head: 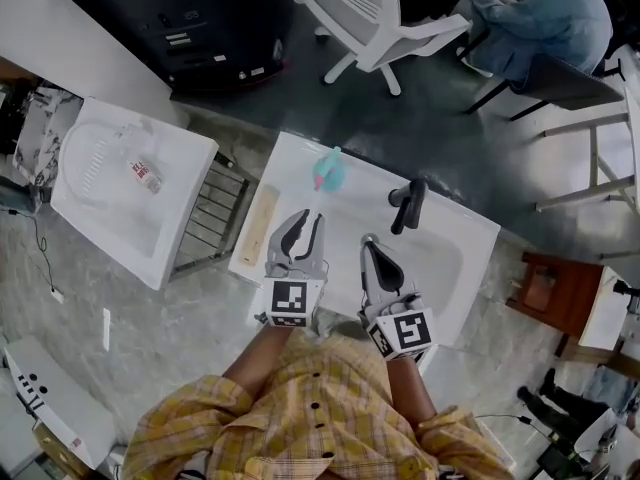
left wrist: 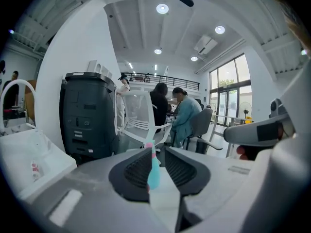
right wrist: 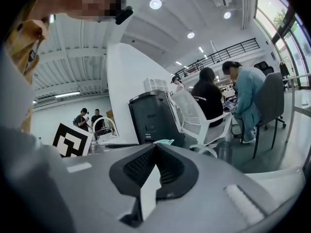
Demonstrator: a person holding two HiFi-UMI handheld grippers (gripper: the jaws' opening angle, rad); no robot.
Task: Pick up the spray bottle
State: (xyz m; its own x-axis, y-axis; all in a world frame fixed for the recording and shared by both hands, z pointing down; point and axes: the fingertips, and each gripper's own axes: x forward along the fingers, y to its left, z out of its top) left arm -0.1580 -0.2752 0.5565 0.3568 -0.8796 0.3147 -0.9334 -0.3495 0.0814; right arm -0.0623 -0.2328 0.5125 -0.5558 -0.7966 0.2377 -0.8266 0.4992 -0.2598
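Observation:
The spray bottle (head: 328,171) is teal with a pink top and stands at the back edge of the white sink (head: 470,230). My left gripper (head: 308,219) hovers over the sink's near left part, short of the bottle, with its jaws open. In the left gripper view the bottle (left wrist: 153,171) shows through the gap between the jaws (left wrist: 158,152), farther off and untouched. My right gripper (head: 368,245) is beside the left one, over the basin, with its jaws shut and empty. In the right gripper view (right wrist: 155,148) only the bottle's teal top (right wrist: 164,141) peeks over the jaws.
A black faucet (head: 408,203) stands at the sink's back, right of the bottle. A pale wooden strip (head: 258,225) lies on the sink's left rim. A second white sink (head: 120,188) is to the left. A white office chair (head: 370,18) and a seated person (head: 545,18) are beyond.

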